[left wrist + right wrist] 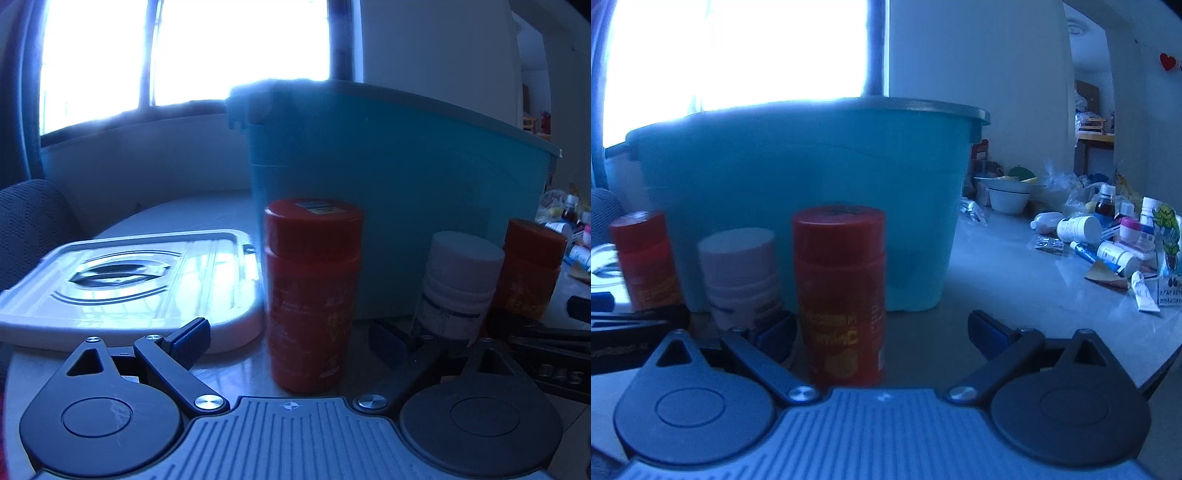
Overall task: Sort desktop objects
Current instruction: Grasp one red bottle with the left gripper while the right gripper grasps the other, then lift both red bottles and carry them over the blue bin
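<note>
Left wrist view: found the red bottle [312,295] upright on the table [236,365], long axis vertical, cap up, just before the teal bin [406,184], between the spread, untouching fingers of the left claw [288,339]. Right wrist view: saw the second red bottle [840,291] likewise upright inside the open right claw [882,332], with the white bottle [738,273] standing beside it.

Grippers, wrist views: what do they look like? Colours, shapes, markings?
The left gripper and right gripper look identical. Each has a grey ribbed body with a small crosshair mark at its centre, two round black discs, and black linkage arms on silver pivot screws. The fingers end in dark blue ribbed pads. No cables, hands or sleeves show.
</note>
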`<state>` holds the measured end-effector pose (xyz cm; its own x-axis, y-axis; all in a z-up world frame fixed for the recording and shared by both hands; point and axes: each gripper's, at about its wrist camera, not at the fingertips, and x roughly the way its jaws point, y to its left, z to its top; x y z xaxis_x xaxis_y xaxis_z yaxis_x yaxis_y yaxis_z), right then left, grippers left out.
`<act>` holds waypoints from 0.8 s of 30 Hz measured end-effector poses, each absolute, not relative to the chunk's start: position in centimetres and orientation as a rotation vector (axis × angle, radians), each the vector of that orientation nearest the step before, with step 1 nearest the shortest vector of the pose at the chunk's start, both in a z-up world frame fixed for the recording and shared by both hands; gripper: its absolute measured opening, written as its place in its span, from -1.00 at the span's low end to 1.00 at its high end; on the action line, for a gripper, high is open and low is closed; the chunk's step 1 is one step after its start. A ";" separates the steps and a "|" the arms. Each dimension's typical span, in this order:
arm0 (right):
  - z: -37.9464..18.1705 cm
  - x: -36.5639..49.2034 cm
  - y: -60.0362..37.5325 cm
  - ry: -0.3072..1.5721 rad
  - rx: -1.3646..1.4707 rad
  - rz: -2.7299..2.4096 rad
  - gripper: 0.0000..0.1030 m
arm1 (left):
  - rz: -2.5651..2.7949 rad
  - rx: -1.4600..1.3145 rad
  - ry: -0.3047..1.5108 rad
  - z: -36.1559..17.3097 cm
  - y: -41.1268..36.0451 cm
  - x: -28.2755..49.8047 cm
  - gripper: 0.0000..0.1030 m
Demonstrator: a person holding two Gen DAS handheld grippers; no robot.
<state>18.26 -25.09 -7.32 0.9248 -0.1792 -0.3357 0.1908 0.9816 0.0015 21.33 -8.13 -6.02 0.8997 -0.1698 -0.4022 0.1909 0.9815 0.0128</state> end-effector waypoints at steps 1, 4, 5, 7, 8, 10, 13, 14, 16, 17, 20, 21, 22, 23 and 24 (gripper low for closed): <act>-7.2 18.3 -25.1 0.347 0.043 -0.181 -0.06 | -0.193 0.067 0.412 -5.9 -8.5 21.4 -0.03; -6.8 18.3 -25.1 0.360 0.078 -0.159 -0.06 | -0.204 0.093 0.417 -5.8 -8.9 21.6 -0.04; -6.8 18.2 -25.1 0.365 0.074 -0.146 -0.06 | -0.206 0.088 0.425 -5.7 -8.9 21.6 -0.04; -6.6 17.6 -25.0 0.373 0.061 -0.137 -0.06 | -0.199 0.068 0.440 -5.3 -8.6 21.4 -0.04; -6.4 17.3 -25.1 0.379 0.072 -0.137 -0.06 | -0.195 0.057 0.447 -5.0 -8.4 21.3 -0.04; -5.8 16.3 -25.3 0.393 0.081 -0.145 -0.06 | -0.187 0.032 0.464 -4.3 -8.0 20.8 -0.04; -4.4 14.7 -25.3 0.407 0.060 -0.136 -0.06 | -0.178 0.014 0.483 -2.9 -7.5 19.4 -0.03; -3.9 14.0 -25.3 0.407 0.056 -0.132 -0.06 | -0.175 0.013 0.485 -2.3 -7.4 18.8 -0.03; -2.7 12.8 -25.5 0.409 0.067 -0.121 -0.06 | -0.173 0.013 0.488 -1.3 -7.3 17.7 -0.03; -2.1 12.1 -25.4 0.410 0.067 -0.118 -0.06 | -0.174 0.015 0.488 -0.7 -7.4 17.1 -0.03; -0.6 10.4 -25.5 0.400 0.065 -0.103 -0.06 | -0.180 0.031 0.492 0.5 -7.5 15.3 -0.03; -0.2 10.0 -25.7 0.397 0.065 -0.100 -0.06 | -0.182 0.036 0.492 0.9 -7.5 14.7 -0.03; 0.1 9.5 -25.7 0.392 0.063 -0.101 -0.06 | -0.183 0.039 0.491 1.3 -7.5 14.1 -0.03; 0.4 9.0 -25.8 0.389 0.065 -0.102 -0.06 | -0.184 0.041 0.491 1.6 -7.6 13.4 -0.03; 0.6 8.6 -25.9 0.389 0.070 -0.101 -0.06 | -0.185 0.042 0.490 1.9 -7.6 12.8 -0.03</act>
<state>8.58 -25.90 0.64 0.9205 -0.0845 -0.3814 0.1115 0.9925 0.0492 12.77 -7.61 1.93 0.8661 -0.1669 -0.4712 0.1871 0.9823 -0.0041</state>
